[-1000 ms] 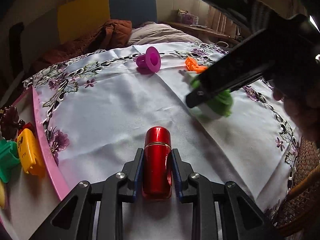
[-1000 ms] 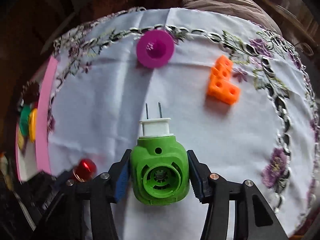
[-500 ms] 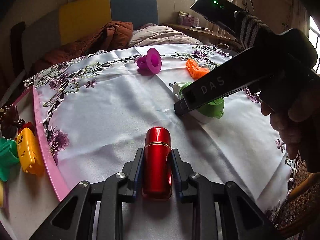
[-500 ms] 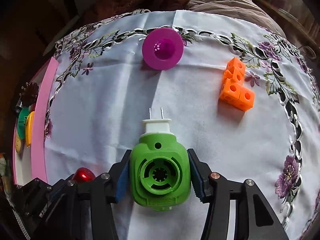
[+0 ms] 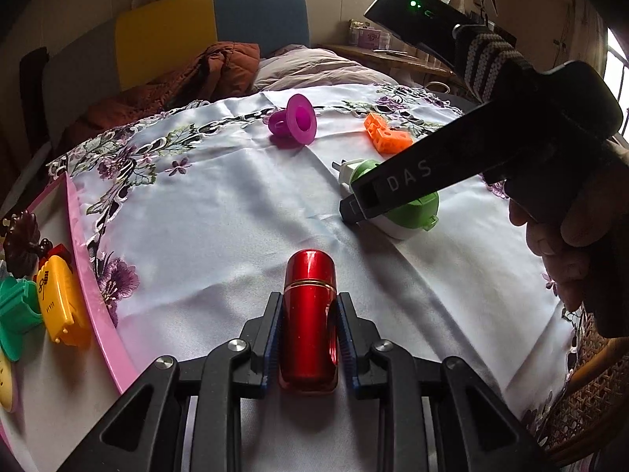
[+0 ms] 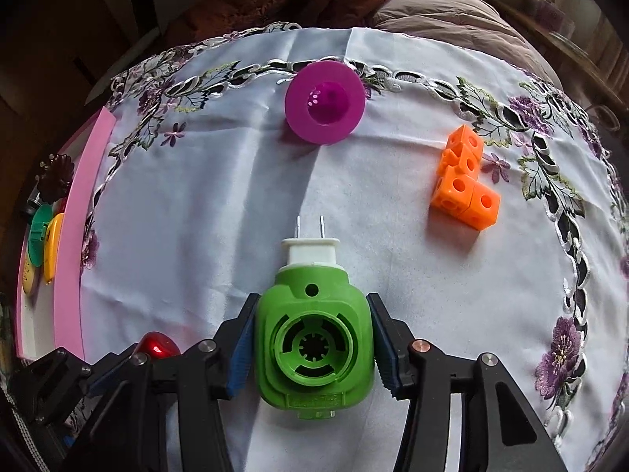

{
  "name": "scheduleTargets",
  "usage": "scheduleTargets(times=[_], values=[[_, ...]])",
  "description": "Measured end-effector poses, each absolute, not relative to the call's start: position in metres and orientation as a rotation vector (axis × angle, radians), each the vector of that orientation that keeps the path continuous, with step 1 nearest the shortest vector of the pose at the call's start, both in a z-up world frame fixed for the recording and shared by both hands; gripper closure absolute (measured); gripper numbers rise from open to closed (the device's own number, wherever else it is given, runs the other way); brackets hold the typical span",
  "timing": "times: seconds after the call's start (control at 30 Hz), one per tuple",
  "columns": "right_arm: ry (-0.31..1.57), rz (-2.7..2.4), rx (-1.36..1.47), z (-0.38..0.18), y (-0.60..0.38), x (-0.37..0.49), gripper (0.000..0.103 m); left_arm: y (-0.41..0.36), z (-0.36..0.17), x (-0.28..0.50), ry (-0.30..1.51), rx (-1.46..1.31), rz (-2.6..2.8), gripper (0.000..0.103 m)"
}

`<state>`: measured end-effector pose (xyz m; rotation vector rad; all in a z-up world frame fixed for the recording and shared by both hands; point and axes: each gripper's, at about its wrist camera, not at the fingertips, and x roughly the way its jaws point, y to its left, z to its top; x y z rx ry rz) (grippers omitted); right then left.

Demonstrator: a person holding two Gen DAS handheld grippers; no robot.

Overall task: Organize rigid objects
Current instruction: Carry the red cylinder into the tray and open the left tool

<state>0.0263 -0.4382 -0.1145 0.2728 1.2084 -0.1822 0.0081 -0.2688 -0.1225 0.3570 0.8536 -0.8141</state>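
My left gripper [image 5: 309, 303] is shut on a shiny red metal tube [image 5: 310, 314] that points away over the white embroidered tablecloth [image 5: 220, 228]. My right gripper [image 6: 312, 314] is shut on a green plug-in device [image 6: 314, 338], one blue pad on each flank, its white two-pin plug facing away. The left wrist view shows that device [image 5: 412, 212] low over the cloth under the right gripper's black finger [image 5: 393, 192]. A purple flanged piece [image 6: 324, 108] and an orange block of joined cubes [image 6: 464, 181] lie farther back. The red tube [image 6: 157, 348] shows at lower left.
A pink-rimmed tray [image 5: 90, 287] at the table's left edge holds a yellow piece [image 5: 63, 299], a green piece [image 5: 15, 306] and a dark flower-shaped piece [image 5: 21, 242]. A person's hand [image 5: 562, 251] grips the right tool. A wicker chair [image 5: 589, 385] stands at the right edge, bedding behind.
The right gripper, with the green plug-in device in it, has shifted slightly left in the left wrist view. The left gripper and red tube have stayed still.
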Motion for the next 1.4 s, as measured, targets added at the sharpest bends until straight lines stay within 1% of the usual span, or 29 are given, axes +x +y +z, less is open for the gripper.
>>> scheduleTargets(times=[0.07,0.2,0.53,0.7,0.83,1.0,1.1,1.3,1.4], values=[[1.207,-0.176,0.275,-0.116,-0.437,0.027,0.048,-0.269,-0.121,0.008,0.858,0.359,-0.807,0.077],[1.209,-0.171,0.277,-0.117,-0.436,0.029,0.047,-0.267,-0.117,0.005,0.869,0.347,-0.813,0.077],[1.206,-0.179,0.218,-0.115,-0.431,0.027,0.05,-0.245,-0.087,-0.002,0.859,0.262,-0.836,0.077],[1.204,-0.176,0.219,-0.116,-0.432,0.026,0.05,-0.224,-0.072,0.0,0.865,0.205,-0.821,0.077],[1.204,-0.176,0.203,-0.115,-0.432,0.026,0.05,-0.197,-0.05,0.004,0.841,0.142,-0.797,0.077],[1.204,-0.177,0.171,-0.114,-0.428,0.027,0.05,-0.158,-0.038,0.019,0.837,0.078,-0.706,0.077],[1.206,-0.176,0.175,-0.114,-0.428,0.027,0.05,-0.123,-0.032,0.032,0.834,0.028,-0.625,0.077],[1.209,-0.175,0.165,-0.114,-0.428,0.028,0.05,-0.052,-0.036,0.05,0.848,-0.048,-0.463,0.077],[1.21,-0.176,0.157,-0.114,-0.427,0.028,0.05,-0.031,-0.044,0.049,0.868,-0.068,-0.413,0.077]])
